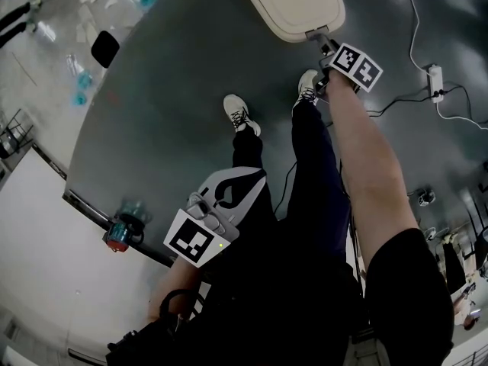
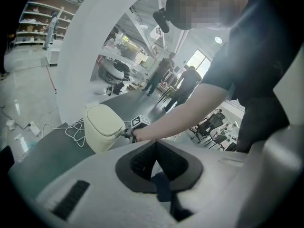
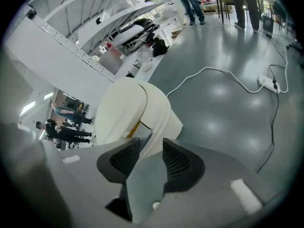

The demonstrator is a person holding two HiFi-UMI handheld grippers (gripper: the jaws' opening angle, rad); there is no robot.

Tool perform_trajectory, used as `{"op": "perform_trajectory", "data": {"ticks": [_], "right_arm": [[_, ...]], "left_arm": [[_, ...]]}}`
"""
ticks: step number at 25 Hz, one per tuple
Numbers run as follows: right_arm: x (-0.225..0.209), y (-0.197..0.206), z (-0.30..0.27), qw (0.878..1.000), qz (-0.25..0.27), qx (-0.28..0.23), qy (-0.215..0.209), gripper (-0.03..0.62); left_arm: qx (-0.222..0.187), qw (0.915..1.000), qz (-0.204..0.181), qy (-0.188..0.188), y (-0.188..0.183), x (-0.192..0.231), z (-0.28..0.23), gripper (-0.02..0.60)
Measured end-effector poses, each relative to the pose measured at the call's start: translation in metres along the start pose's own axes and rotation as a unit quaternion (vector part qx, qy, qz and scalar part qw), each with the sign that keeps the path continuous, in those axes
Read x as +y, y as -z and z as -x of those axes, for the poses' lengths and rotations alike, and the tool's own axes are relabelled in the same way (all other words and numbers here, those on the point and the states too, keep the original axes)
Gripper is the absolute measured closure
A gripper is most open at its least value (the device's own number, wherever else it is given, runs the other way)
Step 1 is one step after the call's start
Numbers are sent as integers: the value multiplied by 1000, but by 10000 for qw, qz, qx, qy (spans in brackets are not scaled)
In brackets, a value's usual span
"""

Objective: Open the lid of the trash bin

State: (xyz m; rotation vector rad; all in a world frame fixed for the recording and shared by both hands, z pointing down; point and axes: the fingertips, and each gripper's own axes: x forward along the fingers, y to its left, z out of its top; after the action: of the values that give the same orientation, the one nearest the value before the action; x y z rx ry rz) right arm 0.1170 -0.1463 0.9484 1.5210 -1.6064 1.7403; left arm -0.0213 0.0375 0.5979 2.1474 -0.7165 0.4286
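Note:
The cream trash bin (image 1: 293, 6) stands on the grey floor with its lid down; it also shows in the left gripper view (image 2: 102, 125) and fills the middle of the right gripper view (image 3: 128, 108). A small grey tab (image 1: 316, 33) juts from the lid's front edge. My right gripper (image 1: 320, 43) reaches down to that tab, and its jaws (image 3: 152, 144) are open a narrow way with the tab (image 3: 145, 137) at their tips. My left gripper (image 1: 259, 178) hangs back near the person's legs, its jaws (image 2: 156, 144) shut with their tips together and nothing between them.
White cables and a power strip (image 1: 435, 78) lie on the floor right of the bin, the strip (image 3: 268, 82) showing in the right gripper view too. The person's shoes (image 1: 240, 113) stand just before the bin. A white frame (image 3: 71, 46) rises behind it, and people (image 2: 183, 87) stand farther back.

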Motion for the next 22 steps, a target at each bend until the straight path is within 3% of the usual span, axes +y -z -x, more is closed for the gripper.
{"op": "perform_trajectory", "data": {"ticks": [6,22], "right_arm": [[3,2,-2,9995,-253,-158,-86,445],[3,2,-3,9996,-233,-138,-50,444]], "left_arm": [[-49,10000,55,-8,1,5,0,580],[-68,10000,30,3,1,6,0,580]]}}
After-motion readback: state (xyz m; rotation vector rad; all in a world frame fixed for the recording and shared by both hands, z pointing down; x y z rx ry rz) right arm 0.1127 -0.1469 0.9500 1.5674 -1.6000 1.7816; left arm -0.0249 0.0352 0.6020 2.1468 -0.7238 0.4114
